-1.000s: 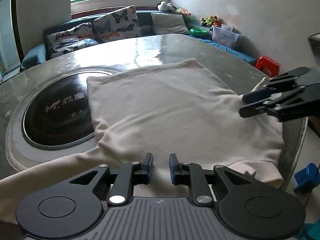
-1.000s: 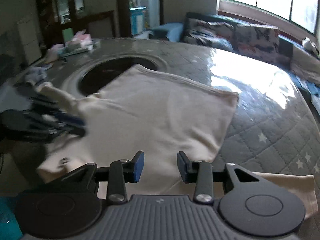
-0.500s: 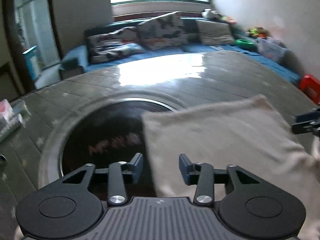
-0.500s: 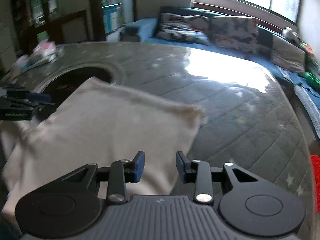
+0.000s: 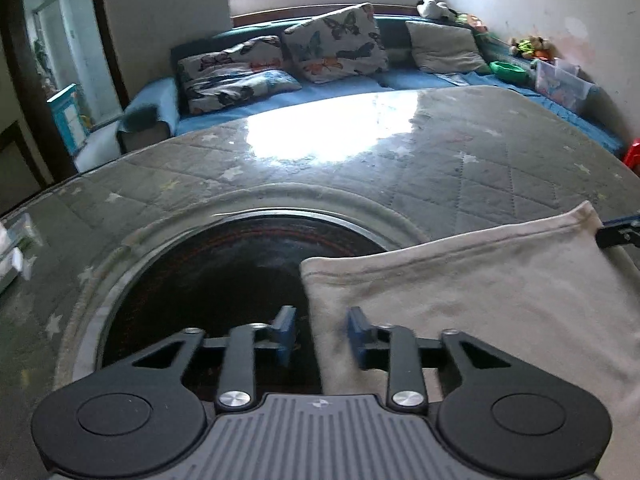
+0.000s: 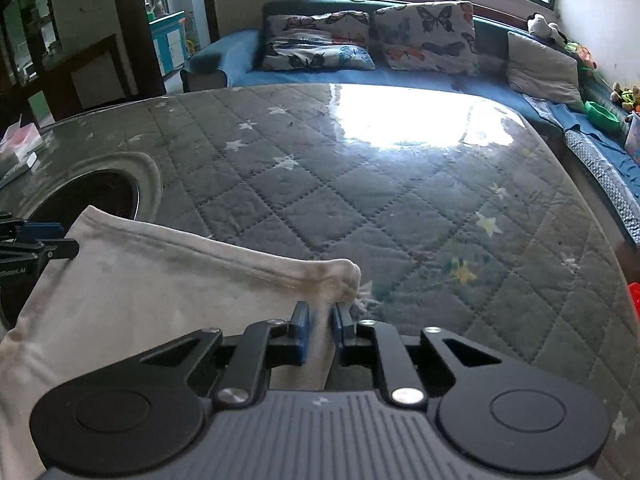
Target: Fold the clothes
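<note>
Left gripper (image 5: 320, 334) first: its blue-padded jaws are closing, a gap between them, and the left hemmed edge of the cream-white folded cotton garment (image 5: 480, 312) runs up through that gap. The pads do not look pressed on the cloth yet. Under the left jaw lies the round black glass cooktop inset (image 5: 208, 280), sunk into the table, and the garment's near-left corner overlaps its rim.

Over to the right gripper (image 6: 320, 330): jaws drawn narrow, pinched on the garment's right corner (image 6: 336, 276), the cloth bunched into a little knot just above the blue pads. From there the hem stretches away leftward across the table to the other corner, where the left gripper's black fingers (image 6: 36, 248) sit at the cloth's edge. In the left wrist view the right gripper's black tip (image 5: 620, 234) peeks in at the frame's right side, just beside the garment's far-right corner.

The garment lies flat over the near part of the grey quilted star-patterned table cover (image 6: 360, 200), under a glossy clear sheet, between the cooktop and the table's right edge. The middle and far side of the table show bare cover with a bright window glare.

Beyond the far edge: a blue sofa bench (image 6: 400, 76) with butterfly-print cushions (image 6: 428, 36) and a plain grey pillow (image 6: 540, 68). A green bowl (image 6: 602, 114) sits further right along the bench.
</note>
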Available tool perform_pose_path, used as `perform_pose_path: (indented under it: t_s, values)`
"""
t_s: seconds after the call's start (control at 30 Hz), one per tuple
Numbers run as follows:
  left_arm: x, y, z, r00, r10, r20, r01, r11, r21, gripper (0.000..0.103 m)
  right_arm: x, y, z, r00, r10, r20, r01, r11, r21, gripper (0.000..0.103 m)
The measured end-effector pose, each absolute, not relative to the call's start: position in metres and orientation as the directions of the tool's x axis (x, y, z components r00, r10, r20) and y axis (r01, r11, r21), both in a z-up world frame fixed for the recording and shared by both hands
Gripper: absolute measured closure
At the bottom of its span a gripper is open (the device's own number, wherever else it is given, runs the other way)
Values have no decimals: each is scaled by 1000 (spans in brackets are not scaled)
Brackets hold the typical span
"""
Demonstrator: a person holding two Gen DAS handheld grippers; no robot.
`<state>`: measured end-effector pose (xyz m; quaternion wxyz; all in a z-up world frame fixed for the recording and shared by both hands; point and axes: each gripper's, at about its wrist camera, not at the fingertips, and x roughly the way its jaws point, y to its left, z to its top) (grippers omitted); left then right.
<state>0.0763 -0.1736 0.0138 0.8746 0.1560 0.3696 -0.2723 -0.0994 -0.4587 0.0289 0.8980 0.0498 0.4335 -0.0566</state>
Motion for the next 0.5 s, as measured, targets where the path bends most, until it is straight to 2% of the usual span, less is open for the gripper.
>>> perform_pose_path:
  t_s: [0.13,0.4,0.5]
  values:
    - [75,-179,13,609,-350,-712,604,786,131,97,-93,-459,30,623,-68,-779,147,989,32,100]
    - [95,-177,9,659,-299,-690,563,804,189,98,-64,-459,28,647,-95,-757,171,985,23,101]
    - [101,-176,9,653,-305,-693,563,808,175,97,-48,-455,24,648,-100,-755,149,989,-3,100]
